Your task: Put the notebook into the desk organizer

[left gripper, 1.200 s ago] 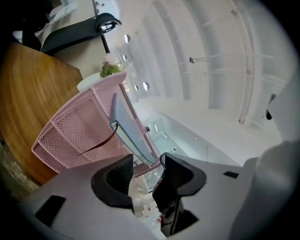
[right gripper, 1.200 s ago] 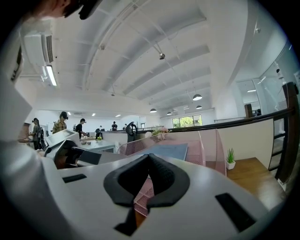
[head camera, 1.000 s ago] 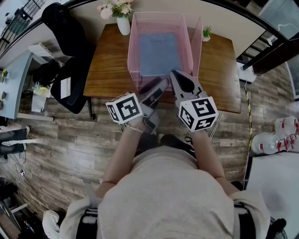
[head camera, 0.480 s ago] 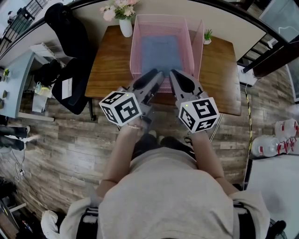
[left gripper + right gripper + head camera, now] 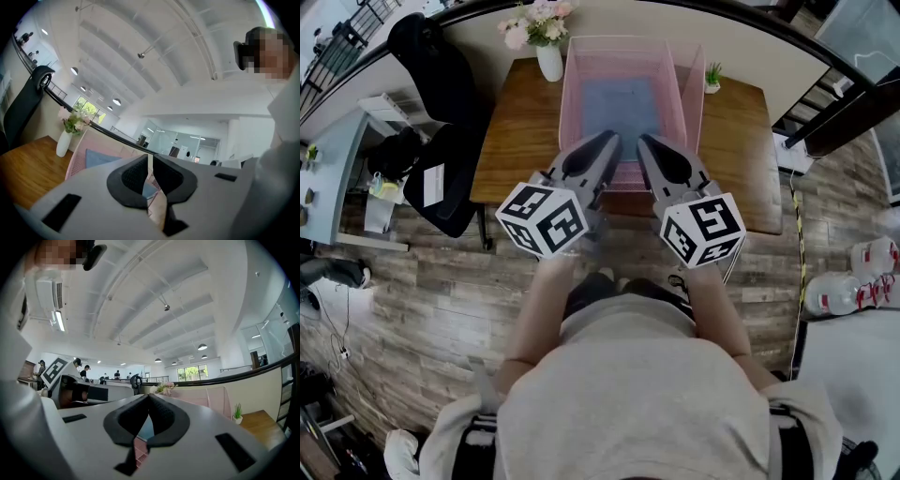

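A blue notebook (image 5: 621,103) lies flat on the floor of the pink mesh desk organizer (image 5: 566,103) on the wooden table (image 5: 516,131). Both grippers hover side by side at the organizer's front edge, pointing into it. My left gripper (image 5: 609,139) has just been closing; in the left gripper view a thin slit stays between its pads (image 5: 149,164) and nothing is in them. My right gripper (image 5: 645,141) is shut and empty, its tips meeting (image 5: 149,397). The notebook (image 5: 101,158) and the organizer's pink wall (image 5: 77,157) show beyond the left jaws.
A white vase with flowers (image 5: 547,52) stands at the table's back left, a small potted plant (image 5: 712,70) at the back right. A black office chair (image 5: 441,159) is left of the table. Water bottles (image 5: 853,281) sit on the floor at right.
Both grippers have risen in front of the organizer. The left one has rolled and its wide-open jaws have closed to a slit. The notebook has not moved.
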Demonstrator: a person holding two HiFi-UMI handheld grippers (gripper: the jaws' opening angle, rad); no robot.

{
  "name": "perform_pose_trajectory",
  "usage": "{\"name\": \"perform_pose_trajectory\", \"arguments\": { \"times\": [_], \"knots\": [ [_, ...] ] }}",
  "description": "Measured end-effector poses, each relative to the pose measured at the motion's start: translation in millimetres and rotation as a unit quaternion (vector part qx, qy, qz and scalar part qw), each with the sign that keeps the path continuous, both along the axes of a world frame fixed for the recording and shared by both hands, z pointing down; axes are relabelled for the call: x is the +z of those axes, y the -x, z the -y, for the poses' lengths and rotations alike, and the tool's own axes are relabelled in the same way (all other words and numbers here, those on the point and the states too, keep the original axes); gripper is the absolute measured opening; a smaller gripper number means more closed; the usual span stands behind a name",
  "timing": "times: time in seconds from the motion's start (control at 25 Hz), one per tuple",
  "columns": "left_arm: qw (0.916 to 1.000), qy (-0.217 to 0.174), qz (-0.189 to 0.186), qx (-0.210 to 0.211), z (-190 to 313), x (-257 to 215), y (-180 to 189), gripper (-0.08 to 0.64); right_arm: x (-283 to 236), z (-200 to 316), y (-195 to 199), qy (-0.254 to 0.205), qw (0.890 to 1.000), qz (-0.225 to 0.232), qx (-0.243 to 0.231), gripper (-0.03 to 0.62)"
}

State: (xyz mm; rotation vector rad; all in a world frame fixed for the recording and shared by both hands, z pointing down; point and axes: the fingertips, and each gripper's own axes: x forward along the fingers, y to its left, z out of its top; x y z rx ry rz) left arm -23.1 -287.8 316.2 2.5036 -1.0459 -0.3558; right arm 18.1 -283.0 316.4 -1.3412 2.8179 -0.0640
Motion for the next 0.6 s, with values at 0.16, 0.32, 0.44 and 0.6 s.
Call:
{"name": "perform_pose_trajectory", "arguments": {
  "times": [0.16, 0.32, 0.44, 0.6],
  "knots": [
    [0.9996, -0.020, 0.021, -0.007, 2, -7, -1, 0.023, -7, 0, 1, -0.008, 1.000, 0.004, -0.007, 0.004],
    [0.9993, -0.027, 0.024, -0.005, 4, -11, -3, 0.012, -14, 0, -1, -0.010, 1.000, 0.019, -0.011, 0.005],
    [0.9991, -0.037, 0.022, -0.001, 5, -14, -4, 0.011, -15, 0, -1, -0.009, 1.000, 0.023, -0.011, 0.003],
    [0.9974, -0.053, 0.047, -0.007, 6, -12, -6, 0.011, -12, 2, -3, -0.008, 1.000, 0.025, -0.011, 0.005]
  ]
}}
